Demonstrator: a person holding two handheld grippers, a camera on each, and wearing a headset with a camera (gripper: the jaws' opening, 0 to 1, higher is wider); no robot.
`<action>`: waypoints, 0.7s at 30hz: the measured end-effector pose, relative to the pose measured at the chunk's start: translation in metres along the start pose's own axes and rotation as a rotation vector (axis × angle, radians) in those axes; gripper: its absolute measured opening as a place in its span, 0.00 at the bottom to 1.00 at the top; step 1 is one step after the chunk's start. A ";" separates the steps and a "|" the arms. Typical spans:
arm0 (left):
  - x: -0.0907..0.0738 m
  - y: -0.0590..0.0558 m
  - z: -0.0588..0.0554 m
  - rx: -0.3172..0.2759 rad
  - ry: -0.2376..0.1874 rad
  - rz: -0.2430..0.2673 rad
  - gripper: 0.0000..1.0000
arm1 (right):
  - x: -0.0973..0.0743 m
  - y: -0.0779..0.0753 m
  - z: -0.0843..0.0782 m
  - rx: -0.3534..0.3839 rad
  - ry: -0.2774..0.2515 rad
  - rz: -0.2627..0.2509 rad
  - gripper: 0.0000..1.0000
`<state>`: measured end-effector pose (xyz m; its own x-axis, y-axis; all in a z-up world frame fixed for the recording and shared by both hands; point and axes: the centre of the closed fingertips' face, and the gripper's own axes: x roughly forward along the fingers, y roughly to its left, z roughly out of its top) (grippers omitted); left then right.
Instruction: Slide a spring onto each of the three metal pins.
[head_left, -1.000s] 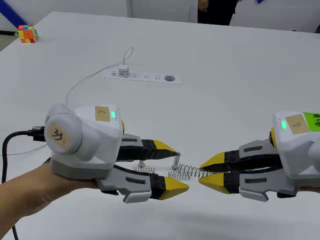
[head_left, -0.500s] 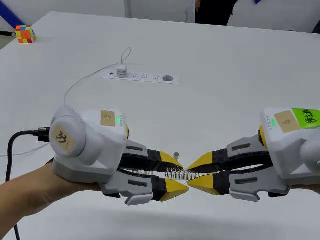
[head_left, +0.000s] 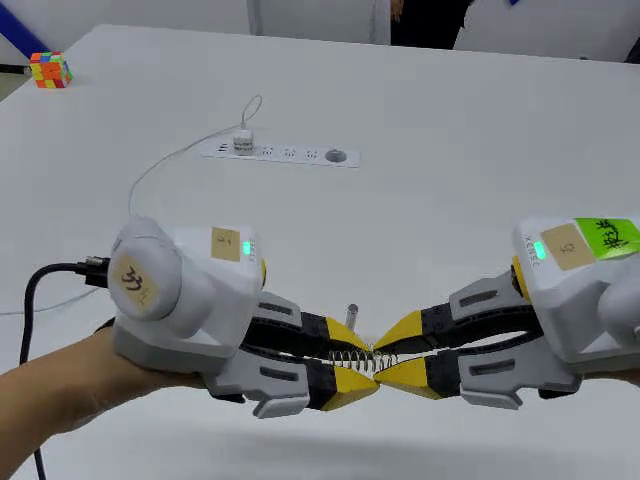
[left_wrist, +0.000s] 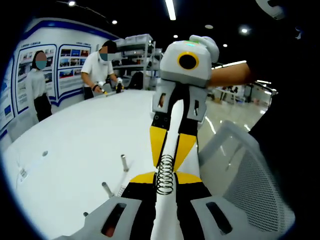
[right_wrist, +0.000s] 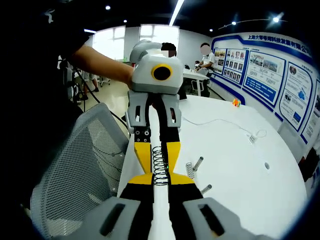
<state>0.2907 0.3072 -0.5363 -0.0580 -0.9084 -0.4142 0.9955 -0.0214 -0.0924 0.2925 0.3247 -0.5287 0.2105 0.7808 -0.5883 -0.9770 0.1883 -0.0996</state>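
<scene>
Tools meet tip to tip just on the person's side of a short upright metal pin (head_left: 352, 313) standing on the white table (head_left: 450, 180). Grey-white left tool (head_left: 362, 365) with black, yellow-tipped jaws comes in from the left of the pin. Matching right tool (head_left: 386, 360) comes in from the right.

Small steel coil spring (head_left: 347, 357) lies horizontal between the two tools, just in front of the pin and apart from it.
- Left tool: jaws narrowed to about the coil spring's width. In the left gripper view the yellow tips flank it on both sides and look to be touching it.
- Right tool: jaws almost closed, tips pinching the other end of the coil spring. The right gripper view shows the coil running from its own tips into the left tool's jaws.

Second metal pin (right_wrist: 198, 163) stands near the first pin, on its left-tool side. A second coil spring (right_wrist: 190, 170) sits just beside its base. Cannot tell whether it is around the pin or only next to it.

White power strip (head_left: 285, 154) with a white plug and thin white cable (head_left: 185, 152) lies well beyond the pin. Multicoloured puzzle cube (head_left: 48, 68) sits far beyond the pin to the left, near the table's far corner. Black cable (head_left: 30, 310) trails from the rear of the left tool. Grey mesh chair back (left_wrist: 240, 170) is on the person's side of the pin, off the table. Two people (left_wrist: 102, 67) stand well beyond the pin, past the table's far end, in the left gripper view.
</scene>
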 end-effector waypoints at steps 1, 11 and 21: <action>0.000 0.000 0.000 0.000 0.001 0.001 0.13 | 0.001 0.001 0.000 -0.007 0.004 0.004 0.10; -0.004 0.000 0.000 0.022 -0.001 0.005 0.11 | 0.002 0.001 0.004 -0.027 0.013 0.009 0.11; -0.005 0.007 0.011 0.060 -0.023 0.015 0.10 | -0.005 -0.012 0.005 0.042 -0.021 -0.030 0.13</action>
<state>0.2990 0.3073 -0.5245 -0.0417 -0.9181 -0.3942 0.9990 -0.0320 -0.0311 0.3034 0.3211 -0.5205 0.2403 0.7865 -0.5689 -0.9682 0.2359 -0.0828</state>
